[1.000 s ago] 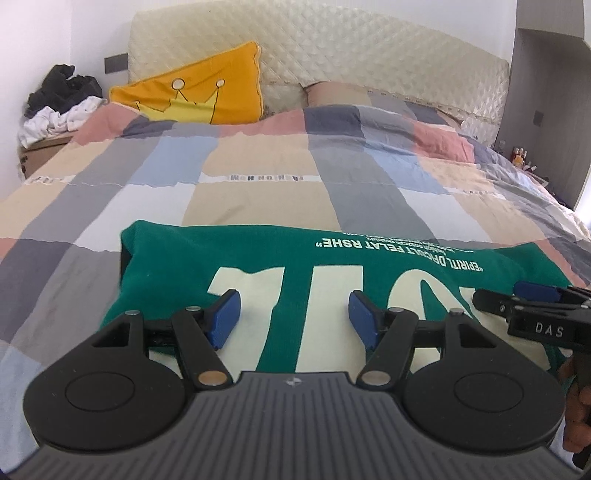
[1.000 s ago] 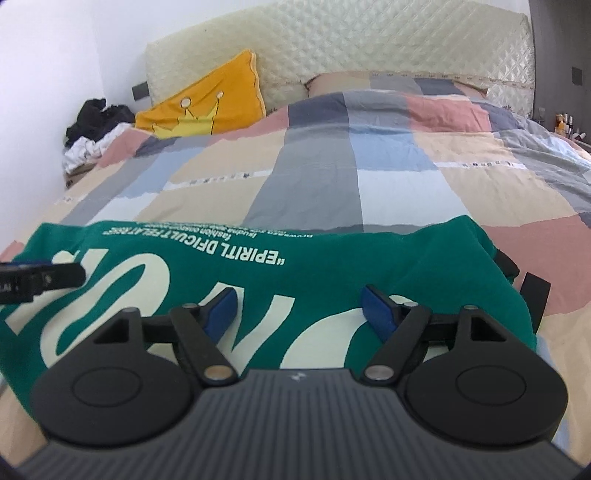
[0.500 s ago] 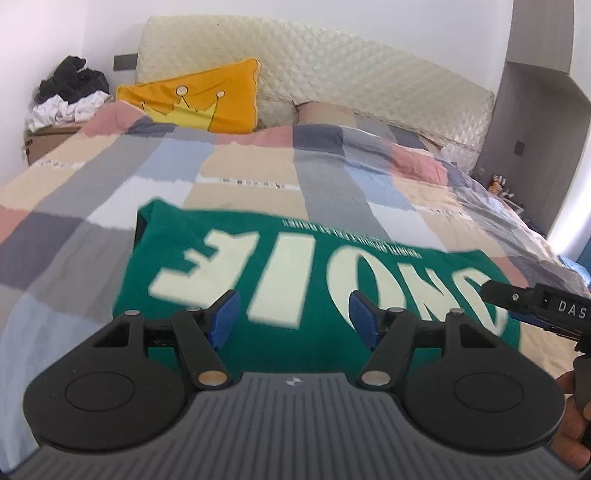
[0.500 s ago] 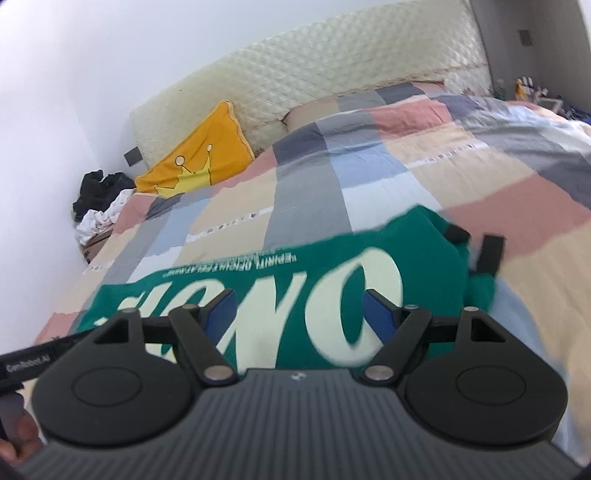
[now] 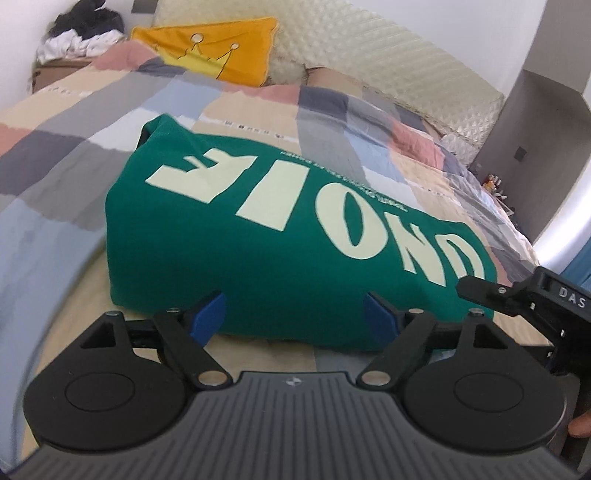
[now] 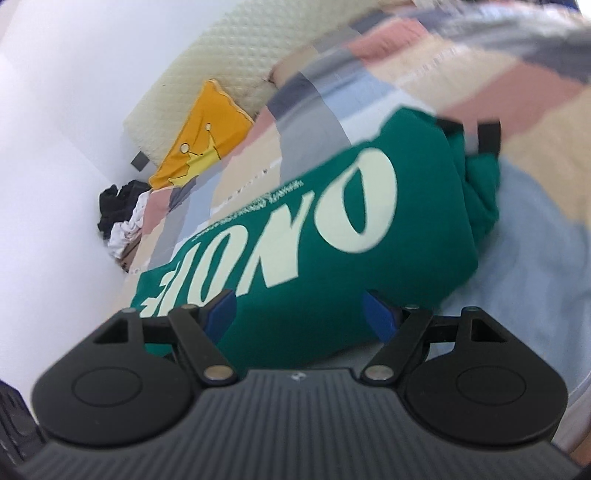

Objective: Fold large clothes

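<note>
A folded green garment point(image 5: 280, 251) with large cream letters lies flat on the patchwork quilt point(image 5: 66, 155). It also shows in the right wrist view point(image 6: 303, 243), tilted and blurred. My left gripper point(image 5: 293, 317) is open and empty, hovering over the garment's near edge. My right gripper point(image 6: 299, 314) is open and empty over the garment's near right part. The right gripper's black finger shows at the right edge of the left wrist view point(image 5: 517, 299).
A yellow crown pillow point(image 5: 218, 48) leans on the quilted cream headboard point(image 5: 388, 70). A pile of black and white clothes point(image 5: 77, 33) sits at the far left by the wall. Grey cabinets point(image 5: 532, 122) stand at the right.
Both grippers have pulled back and up from the garment, staying open. The right wrist view has rolled sharply and blurred. The garment lies where it was.
</note>
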`<state>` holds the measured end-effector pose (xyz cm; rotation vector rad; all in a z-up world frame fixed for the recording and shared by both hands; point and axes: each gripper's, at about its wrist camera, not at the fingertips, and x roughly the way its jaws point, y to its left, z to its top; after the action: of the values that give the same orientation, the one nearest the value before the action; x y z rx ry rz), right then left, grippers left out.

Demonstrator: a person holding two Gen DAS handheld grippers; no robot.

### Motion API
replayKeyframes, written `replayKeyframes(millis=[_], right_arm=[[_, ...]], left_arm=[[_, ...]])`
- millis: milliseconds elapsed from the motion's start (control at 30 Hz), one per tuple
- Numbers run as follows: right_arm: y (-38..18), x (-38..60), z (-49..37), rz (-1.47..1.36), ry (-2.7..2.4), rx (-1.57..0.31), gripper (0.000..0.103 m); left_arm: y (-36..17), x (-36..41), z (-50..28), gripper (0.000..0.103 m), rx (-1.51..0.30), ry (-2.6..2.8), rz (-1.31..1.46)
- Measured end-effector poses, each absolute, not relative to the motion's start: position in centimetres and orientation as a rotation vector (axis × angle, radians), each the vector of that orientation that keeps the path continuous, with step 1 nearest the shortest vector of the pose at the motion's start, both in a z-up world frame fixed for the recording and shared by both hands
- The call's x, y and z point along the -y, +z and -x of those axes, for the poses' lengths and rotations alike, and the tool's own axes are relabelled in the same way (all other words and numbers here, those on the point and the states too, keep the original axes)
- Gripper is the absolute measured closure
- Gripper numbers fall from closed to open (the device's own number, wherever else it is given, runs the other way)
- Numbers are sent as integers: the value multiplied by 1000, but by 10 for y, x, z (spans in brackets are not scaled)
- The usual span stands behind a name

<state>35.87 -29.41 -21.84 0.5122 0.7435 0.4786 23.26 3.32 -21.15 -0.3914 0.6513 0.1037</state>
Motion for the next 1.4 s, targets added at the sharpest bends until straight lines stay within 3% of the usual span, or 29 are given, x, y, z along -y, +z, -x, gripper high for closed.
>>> replayKeyframes(millis=[67, 100, 400, 500, 567, 833, 1200, 1400], right_arm=[[-228, 298, -364, -592, 481, -788, 17], [-234, 300, -368, -641, 484, -821, 7], [-279, 293, -383, -900, 472, -979, 8], [-293, 291, -391, -986, 460, -996, 7], [-301, 290, -394, -1041, 454, -1009, 0], [-297, 290, -396, -1154, 460, -927, 0], [-295, 286, -388, -1172, 469, -918, 0], [-296, 288, -393, -1172, 475, -923, 0]], left_arm=[[-213, -36, -236, 14, -655, 113, 405], [-214, -37, -236, 13, -658, 118, 410], [-223, -56, -244, 6, -682, 108, 549], [-236, -76, -244, 5, -680, 72, 755], [-251, -93, -244, 4, -687, 32, 939], [-294, -128, -239, 3, -616, 10, 1355], [-330, -134, -248, 0, -547, 120, 1608], [-327, -135, -268, 0, -540, 141, 1577]])
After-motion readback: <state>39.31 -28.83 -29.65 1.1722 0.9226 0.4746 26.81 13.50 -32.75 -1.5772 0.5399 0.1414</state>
